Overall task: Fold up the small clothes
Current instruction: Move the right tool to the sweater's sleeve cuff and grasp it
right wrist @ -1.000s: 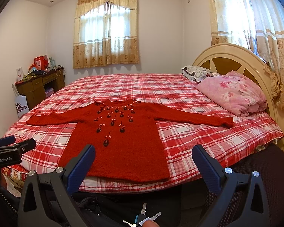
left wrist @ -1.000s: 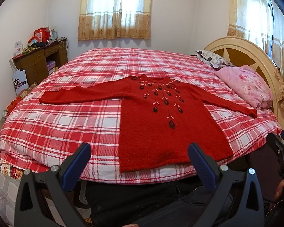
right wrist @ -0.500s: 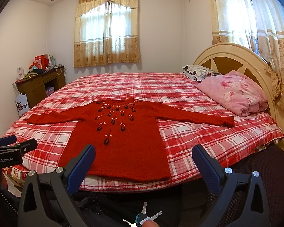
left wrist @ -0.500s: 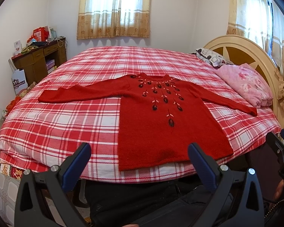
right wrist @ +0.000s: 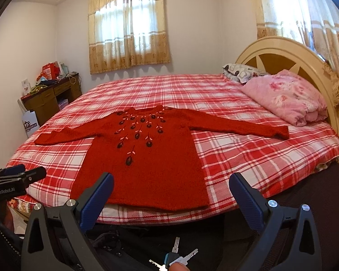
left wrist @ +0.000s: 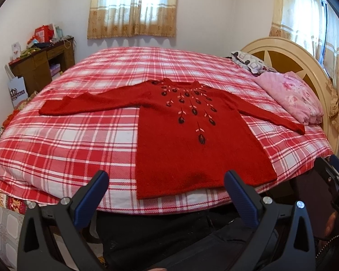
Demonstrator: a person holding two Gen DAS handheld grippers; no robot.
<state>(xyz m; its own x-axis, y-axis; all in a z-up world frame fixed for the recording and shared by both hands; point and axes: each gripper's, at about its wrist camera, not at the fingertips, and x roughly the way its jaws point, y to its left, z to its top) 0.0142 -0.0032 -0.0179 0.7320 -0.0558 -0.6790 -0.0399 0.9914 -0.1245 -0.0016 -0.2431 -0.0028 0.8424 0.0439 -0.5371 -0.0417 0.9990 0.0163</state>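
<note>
A small red knitted sweater (left wrist: 187,140) with dark embroidered flowers lies flat, front up, on a red-and-white plaid bed (left wrist: 67,140), both sleeves spread out sideways. Its hem lies near the bed's front edge. It also shows in the right wrist view (right wrist: 147,164). My left gripper (left wrist: 166,192) is open and empty, held in front of the hem, off the bed. My right gripper (right wrist: 170,196) is open and empty, also just in front of the hem. The left gripper shows at the left edge of the right wrist view (right wrist: 15,178).
A pink folded quilt (right wrist: 289,97) and a patterned pillow (right wrist: 241,72) lie by the cream headboard (right wrist: 282,54) at the right. A brown desk (right wrist: 49,99) with clutter stands at the left wall. A bunch of keys (right wrist: 176,259) hangs below the right gripper.
Both grippers have edged slightly closer to the bed and sweater hem. The sweater has not moved and both grippers stay open.
</note>
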